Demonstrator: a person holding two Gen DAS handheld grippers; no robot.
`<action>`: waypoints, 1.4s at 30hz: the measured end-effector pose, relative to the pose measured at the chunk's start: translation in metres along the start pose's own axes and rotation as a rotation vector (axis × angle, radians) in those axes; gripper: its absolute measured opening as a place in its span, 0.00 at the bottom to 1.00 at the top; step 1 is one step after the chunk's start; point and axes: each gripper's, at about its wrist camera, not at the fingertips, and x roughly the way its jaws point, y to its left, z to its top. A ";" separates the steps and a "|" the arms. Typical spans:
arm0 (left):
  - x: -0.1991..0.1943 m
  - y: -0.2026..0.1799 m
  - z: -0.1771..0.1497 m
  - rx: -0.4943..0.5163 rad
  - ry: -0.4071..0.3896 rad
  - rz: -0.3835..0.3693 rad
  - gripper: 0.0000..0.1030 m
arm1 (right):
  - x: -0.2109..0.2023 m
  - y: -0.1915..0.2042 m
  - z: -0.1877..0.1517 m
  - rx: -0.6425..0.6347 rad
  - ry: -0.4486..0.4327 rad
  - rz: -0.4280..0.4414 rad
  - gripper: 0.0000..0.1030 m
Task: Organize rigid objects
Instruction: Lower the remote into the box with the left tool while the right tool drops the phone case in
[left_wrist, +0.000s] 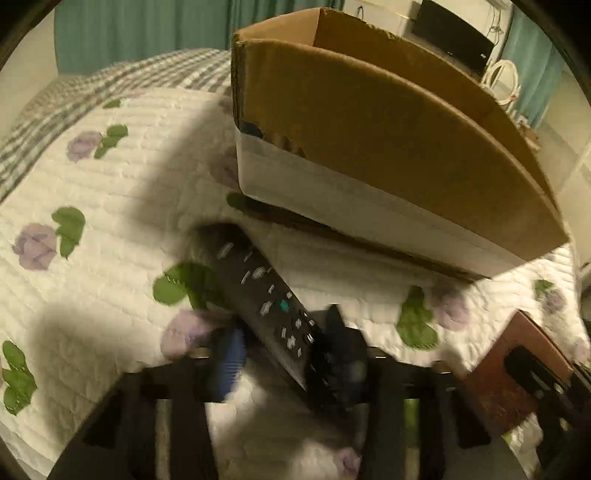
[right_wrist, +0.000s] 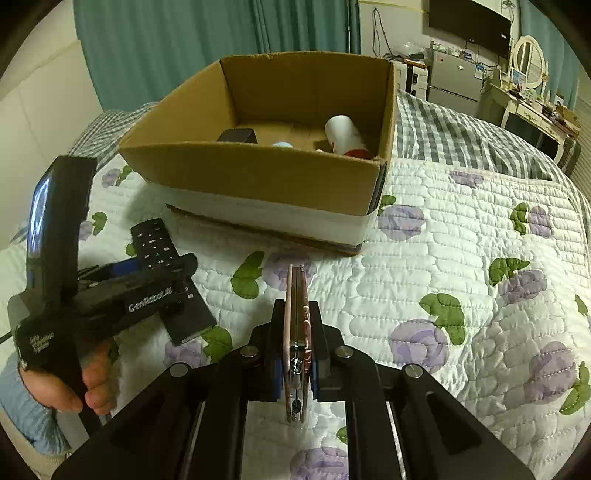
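A black remote control lies tilted between the blurred fingers of my left gripper, which is shut on it just above the floral quilt; it also shows in the right wrist view. My right gripper is shut on a thin reddish-brown wallet-like case, held on edge in front of the cardboard box; the case shows in the left wrist view. The box holds a white cup, a dark object and a pale blue item.
The box sits on a white quilt with purple flowers over a checked blanket. Teal curtains, a fridge, a wall TV and a white dresser with mirror stand behind the bed.
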 end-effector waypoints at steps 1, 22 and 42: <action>-0.003 0.002 -0.002 0.002 0.005 -0.017 0.28 | 0.000 0.000 0.000 0.000 -0.001 -0.002 0.09; -0.173 -0.031 0.031 0.257 -0.275 -0.086 0.19 | -0.104 0.003 0.058 -0.039 -0.237 0.012 0.09; -0.041 -0.107 0.148 0.444 -0.058 -0.014 0.19 | -0.022 -0.053 0.152 -0.031 -0.206 0.040 0.09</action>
